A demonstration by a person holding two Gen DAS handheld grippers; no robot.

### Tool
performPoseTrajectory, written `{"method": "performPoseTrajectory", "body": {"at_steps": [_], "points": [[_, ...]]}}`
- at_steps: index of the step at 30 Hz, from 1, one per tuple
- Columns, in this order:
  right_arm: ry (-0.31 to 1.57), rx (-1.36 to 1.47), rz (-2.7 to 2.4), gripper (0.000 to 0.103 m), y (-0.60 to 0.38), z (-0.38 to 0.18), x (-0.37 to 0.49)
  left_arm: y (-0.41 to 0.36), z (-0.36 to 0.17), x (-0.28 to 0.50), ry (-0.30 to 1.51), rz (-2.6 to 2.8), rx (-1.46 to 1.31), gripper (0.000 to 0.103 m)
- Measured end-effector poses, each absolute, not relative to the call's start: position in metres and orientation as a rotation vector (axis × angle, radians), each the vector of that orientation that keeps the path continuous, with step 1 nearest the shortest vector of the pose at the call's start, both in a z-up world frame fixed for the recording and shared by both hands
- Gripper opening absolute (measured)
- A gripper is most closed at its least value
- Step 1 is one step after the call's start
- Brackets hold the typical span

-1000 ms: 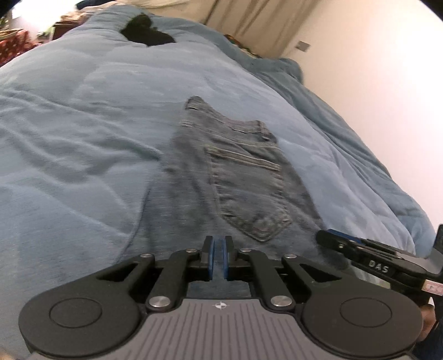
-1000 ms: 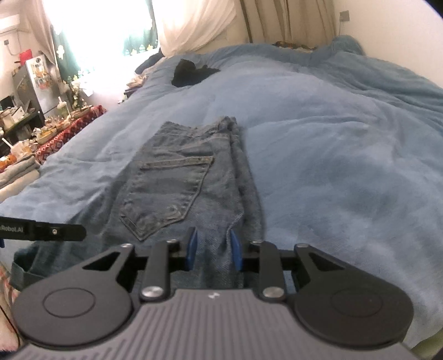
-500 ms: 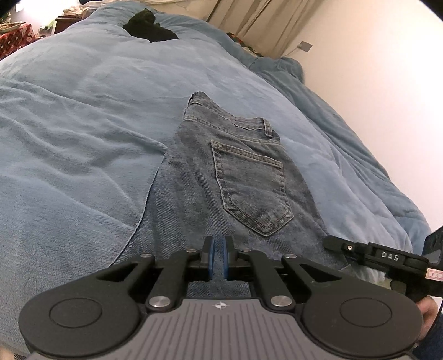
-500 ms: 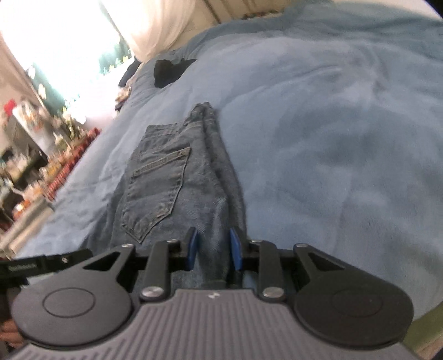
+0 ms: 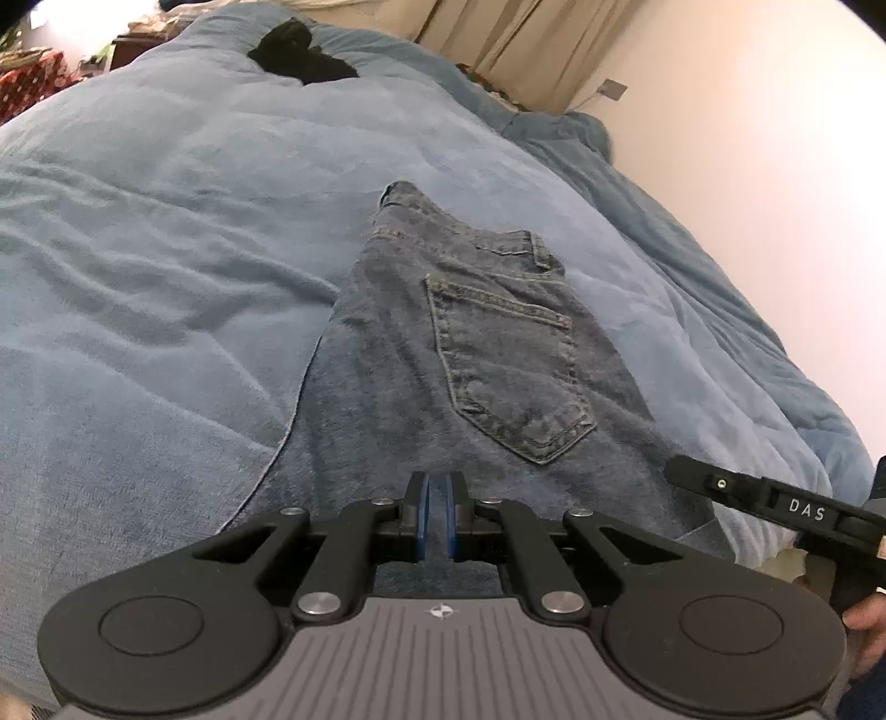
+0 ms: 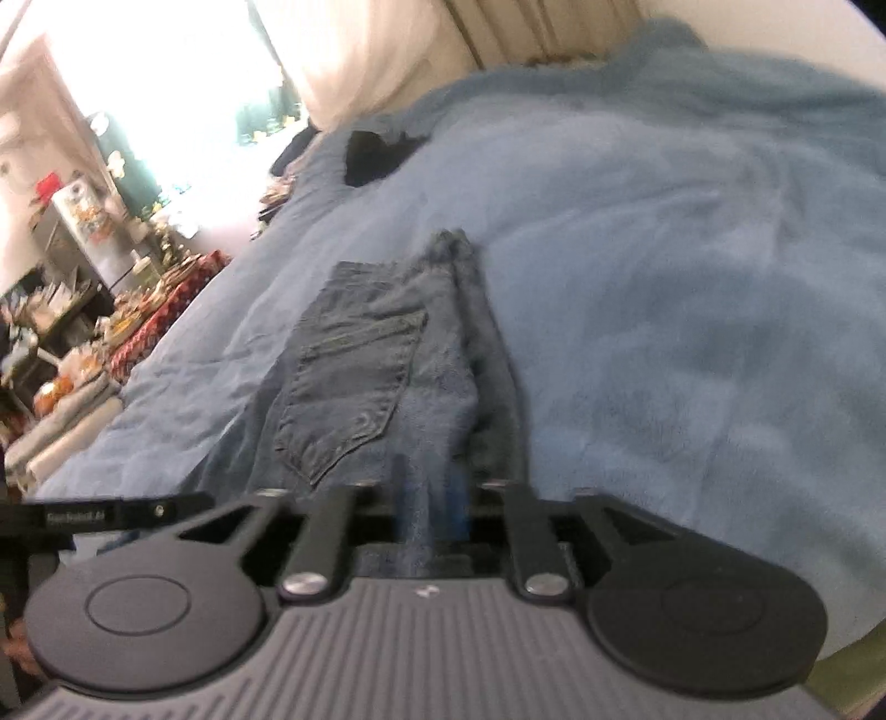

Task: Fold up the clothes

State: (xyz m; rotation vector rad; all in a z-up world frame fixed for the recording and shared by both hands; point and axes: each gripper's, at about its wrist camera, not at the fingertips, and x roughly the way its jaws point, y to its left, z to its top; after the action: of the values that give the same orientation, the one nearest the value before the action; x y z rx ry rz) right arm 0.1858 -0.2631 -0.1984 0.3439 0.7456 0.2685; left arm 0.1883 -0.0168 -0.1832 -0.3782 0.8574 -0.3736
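Denim jeans (image 5: 470, 354) lie folded lengthwise on a blue blanket (image 5: 166, 266), waistband at the far end and a back pocket (image 5: 509, 365) facing up.

At the near end, the left gripper (image 5: 436, 518) slopes down toward the bed with its blue pads pressed together on a thin layer of the denim, which runs up between them. Just to its right, the side of the right gripper (image 5: 775, 501) pokes in, with the letters DAS on it and a bit of a hand (image 5: 864, 620) behind it.

From the right wrist, the right gripper (image 6: 429, 498) also tilts down over the jeans (image 6: 387, 360), near their doubled edge. Its jaws have just been opening; they stand apart with a ridge of denim between them, and the blur hides whether the pads press on it. This picture is smeared and leans to one side. The left gripper's side (image 6: 111, 512) shows at the left edge.

Only the left view shows the pale wall (image 5: 775, 138) along the bed and a grey switch plate (image 5: 612, 88) on it. Only the right view shows a bright window (image 6: 183, 83) and cluttered shelves (image 6: 66, 266) beside the bed. Both show a black garment (image 5: 302, 50) far up the blanket and beige curtains (image 5: 515, 39) behind it.
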Motion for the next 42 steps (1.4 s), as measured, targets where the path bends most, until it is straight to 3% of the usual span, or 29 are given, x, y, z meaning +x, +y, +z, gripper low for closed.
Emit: {"method": "performPoseTrajectory", "body": {"at_steps": [3,4,5,10,13,19,26,31,38,42], "points": [[0.752,0.369,0.246,0.036,-0.263,-0.205,0.194,-0.015,-0.183,0.186,0.855,-0.369,-0.374,0.004],[0.754,0.376,0.238,0.017,-0.263,-0.208,0.197,-0.014,-0.182,0.185,0.853,-0.369,-0.371,0.004],[0.753,0.364,0.221,0.005,-0.261,-0.208,0.198,-0.013,-0.182,0.185,0.851,-0.368,-0.369,0.004],[0.654,0.184,0.162,0.000,-0.237,-0.183,0.181,-0.014,-0.178,0.182,0.841,-0.402,-0.370,0.004],[0.649,0.078,0.132,0.000,-0.225,-0.175,0.178,-0.017,-0.178,0.181,0.838,-0.426,-0.356,0.004],[0.711,0.016,0.069,0.000,-0.222,-0.217,0.190,-0.020,-0.192,0.185,0.893,-0.444,-0.355,0.005],[0.639,-0.063,0.032,0.000,-0.215,-0.193,0.175,-0.014,-0.182,0.180,0.853,-0.472,-0.361,0.007],[0.714,-0.038,0.035,0.001,-0.224,-0.223,0.186,-0.018,-0.199,0.183,0.892,-0.462,-0.325,0.008],[0.706,0.033,0.035,0.016,-0.240,-0.201,0.186,-0.018,-0.201,0.184,0.900,-0.476,-0.343,0.008],[0.706,0.019,0.051,0.019,-0.247,-0.190,0.190,-0.014,-0.187,0.184,0.876,-0.498,-0.391,0.008]]}}
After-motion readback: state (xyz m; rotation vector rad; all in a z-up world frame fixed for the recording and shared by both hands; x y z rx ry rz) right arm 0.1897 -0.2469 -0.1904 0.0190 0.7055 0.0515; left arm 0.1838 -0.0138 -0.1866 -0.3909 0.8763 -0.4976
